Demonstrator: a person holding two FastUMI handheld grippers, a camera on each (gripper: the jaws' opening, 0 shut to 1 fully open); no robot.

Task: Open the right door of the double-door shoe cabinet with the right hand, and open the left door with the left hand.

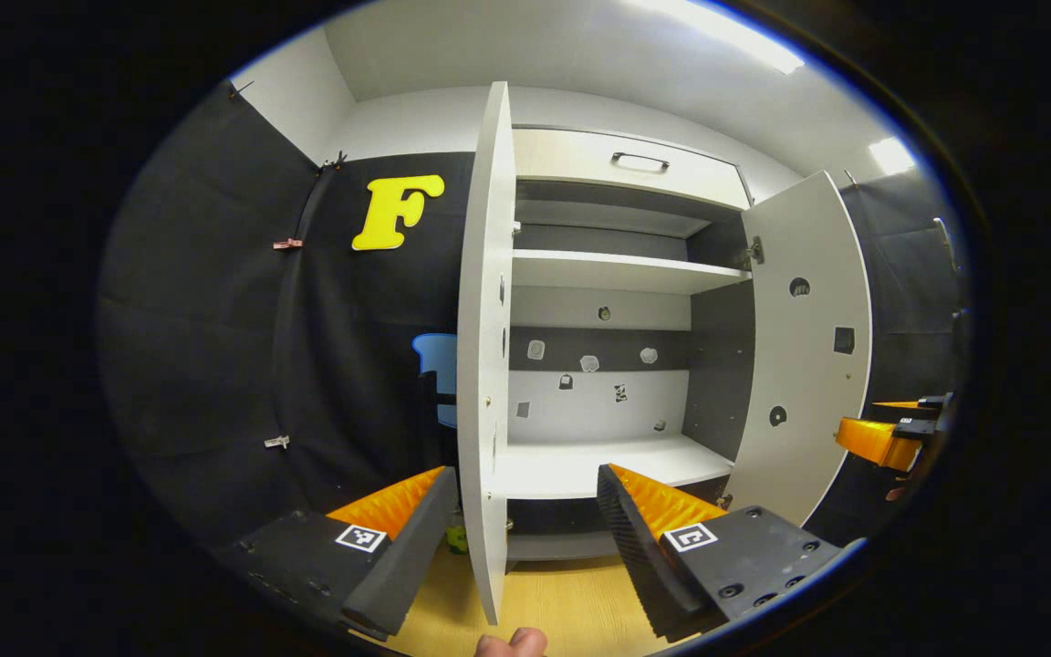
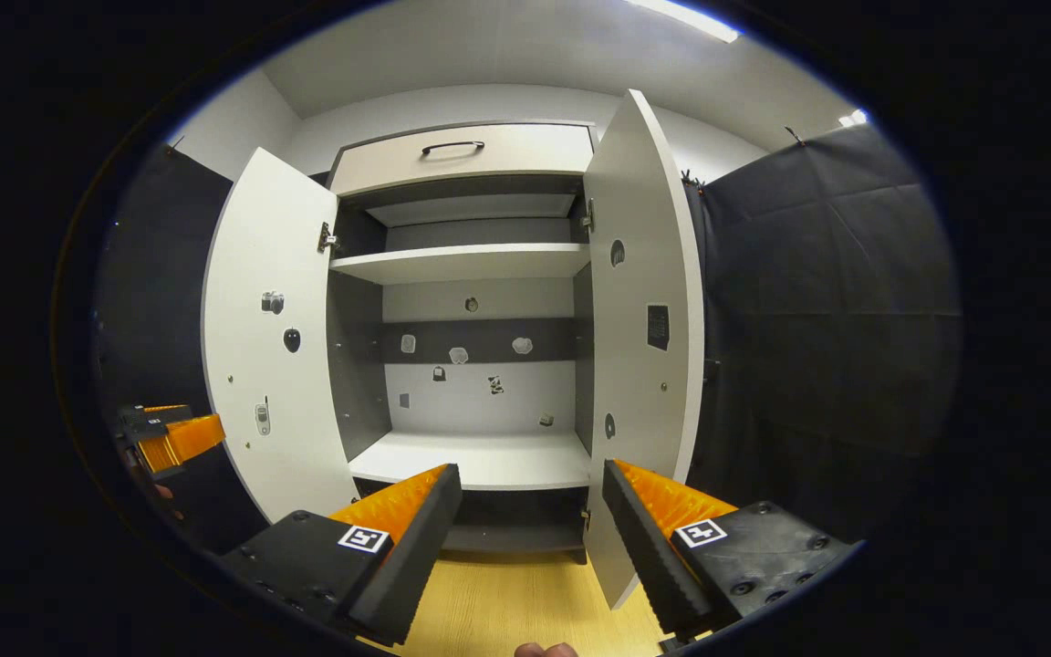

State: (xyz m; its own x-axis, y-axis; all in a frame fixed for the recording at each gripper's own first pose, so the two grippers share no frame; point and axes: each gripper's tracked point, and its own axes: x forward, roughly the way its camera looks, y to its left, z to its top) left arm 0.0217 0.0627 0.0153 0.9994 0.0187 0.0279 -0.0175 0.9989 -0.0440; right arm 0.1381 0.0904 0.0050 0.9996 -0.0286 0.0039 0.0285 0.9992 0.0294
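Observation:
The white shoe cabinet (image 1: 621, 272) has both doors swung wide. In the left gripper view the left door (image 1: 484, 365) is edge-on, its free edge pointing at me, and it stands in the wide gap between the fingers of my left gripper (image 1: 525, 484), which is open and not pressing on it. The right door (image 1: 804, 347) hangs open at the right, with the right gripper (image 1: 890, 433) beyond it. In the right gripper view my right gripper (image 2: 530, 479) is open, and the right door (image 2: 644, 301) rises behind its right finger. The left door (image 2: 270, 338) and left gripper (image 2: 170, 438) lie far left.
Inside are two bare white shelves (image 2: 462, 265) and a back panel with small stickers (image 2: 459, 354). A drawer with a dark handle (image 2: 452, 146) tops the cabinet. Pale wooden floor (image 2: 525, 593) lies in front. Black cloth walls close in on both sides. A thumb tip (image 1: 512, 643) shows at the bottom.

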